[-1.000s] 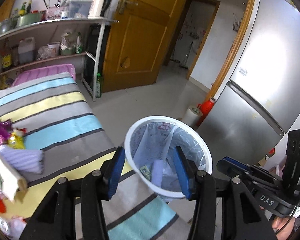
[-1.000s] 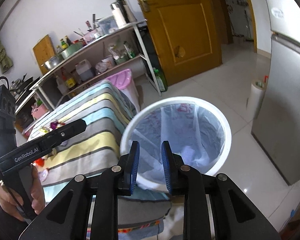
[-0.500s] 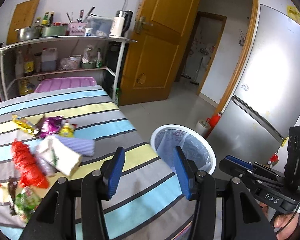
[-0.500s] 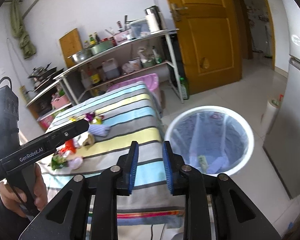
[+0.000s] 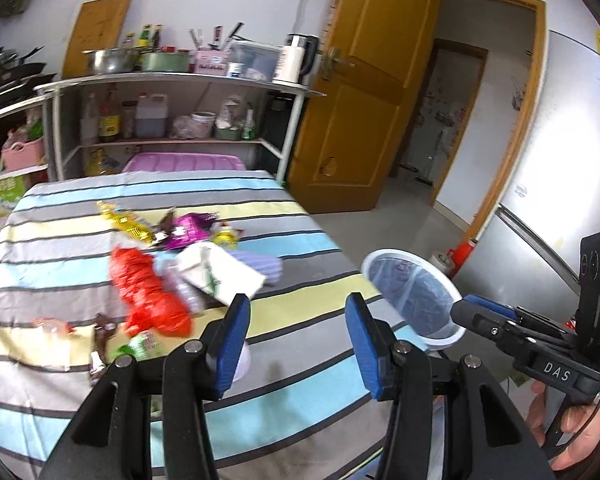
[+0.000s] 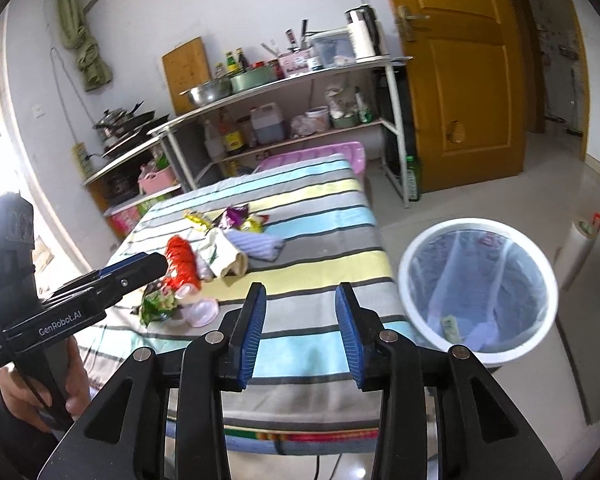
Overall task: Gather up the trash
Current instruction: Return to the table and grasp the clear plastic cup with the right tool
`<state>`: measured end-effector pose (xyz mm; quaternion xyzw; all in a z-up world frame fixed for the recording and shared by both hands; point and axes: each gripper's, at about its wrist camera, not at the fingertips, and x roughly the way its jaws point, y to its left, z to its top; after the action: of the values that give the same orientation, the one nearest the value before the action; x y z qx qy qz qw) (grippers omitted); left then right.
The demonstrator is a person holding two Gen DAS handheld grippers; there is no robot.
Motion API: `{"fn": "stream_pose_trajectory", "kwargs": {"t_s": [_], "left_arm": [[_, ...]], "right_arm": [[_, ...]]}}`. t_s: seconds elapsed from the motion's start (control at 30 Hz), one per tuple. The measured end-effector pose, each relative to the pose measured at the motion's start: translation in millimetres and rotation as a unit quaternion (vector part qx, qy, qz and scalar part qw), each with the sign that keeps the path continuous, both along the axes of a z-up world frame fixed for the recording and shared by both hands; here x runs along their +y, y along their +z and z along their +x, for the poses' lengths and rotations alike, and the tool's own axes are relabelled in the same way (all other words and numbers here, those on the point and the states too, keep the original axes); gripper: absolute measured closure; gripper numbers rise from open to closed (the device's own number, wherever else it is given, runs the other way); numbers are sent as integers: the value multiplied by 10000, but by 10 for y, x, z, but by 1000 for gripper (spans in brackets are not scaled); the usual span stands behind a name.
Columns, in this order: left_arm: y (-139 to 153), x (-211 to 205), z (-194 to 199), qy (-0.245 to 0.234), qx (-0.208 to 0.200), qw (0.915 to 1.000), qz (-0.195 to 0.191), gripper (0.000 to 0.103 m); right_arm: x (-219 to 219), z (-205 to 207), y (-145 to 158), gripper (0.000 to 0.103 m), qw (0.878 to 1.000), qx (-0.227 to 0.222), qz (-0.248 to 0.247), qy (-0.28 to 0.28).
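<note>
Now I'm between pickups: left tool (image 5: pixel 296 342) spread and empty, right tool (image 6: pixel 300 332) opening, nothing between its jaws. Trash pile (image 5: pixel 168 276) sits on the bench at ten o'clock; bin (image 6: pixel 480 292) at three. Next, reach for a wrapper.

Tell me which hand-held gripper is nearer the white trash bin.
Right. The right hand-held gripper hangs beside the white trash bin; the left hand-held gripper sits farther off, over the wrapper pile.

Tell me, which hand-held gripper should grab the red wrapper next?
Probably the left hand-held gripper: it hangs open and empty beside the red wrapper. The right hand-held gripper, jaws opening, is nearer the bin.
</note>
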<state>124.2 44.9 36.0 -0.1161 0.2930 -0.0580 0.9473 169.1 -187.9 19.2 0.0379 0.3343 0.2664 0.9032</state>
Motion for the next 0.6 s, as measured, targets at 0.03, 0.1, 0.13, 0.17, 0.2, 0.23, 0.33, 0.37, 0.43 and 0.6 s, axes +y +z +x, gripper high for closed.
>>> {"fn": "stream_pose_trajectory", "kwargs": {"t_s": [0.03,0.1,0.13,0.17,0.2,0.23,0.33,0.37,0.43,0.6], "left_arm": [[-12,50,-16,71,2,10000,11,51],[-41,171,-43,223,20,9997,30,51],[-56,220,-59,299,29,9995,45,51],[-73,285,-76,394,42,9992,64,51],[-87,344,-96,468,46,9989,78,51],[-101,406,-110,549,55,9984,93,51],[-145,589,-160,816,78,9964,199,43],[-161,655,-180,908,72,9956,236,39],[-187,765,-216,1061,51,9939,306,39],[-288,1071,-270,1443,137,9886,407,38]], "right_arm": [[60,9,-12,66,10000,12,-28,72],[170,26,-40,66,9998,28,-80,196],[237,39,-58,66,9996,41,-113,269],[295,43,-74,66,9993,50,-141,341],[337,51,-89,66,9991,54,-156,399],[396,64,-104,66,9988,62,-171,463],[569,115,-144,66,9978,100,-209,619],[619,130,-154,66,9976,108,-223,651],[728,156,-176,66,9970,119,-251,728],[1044,187,-255,66,9941,157,-329,1017]]}}
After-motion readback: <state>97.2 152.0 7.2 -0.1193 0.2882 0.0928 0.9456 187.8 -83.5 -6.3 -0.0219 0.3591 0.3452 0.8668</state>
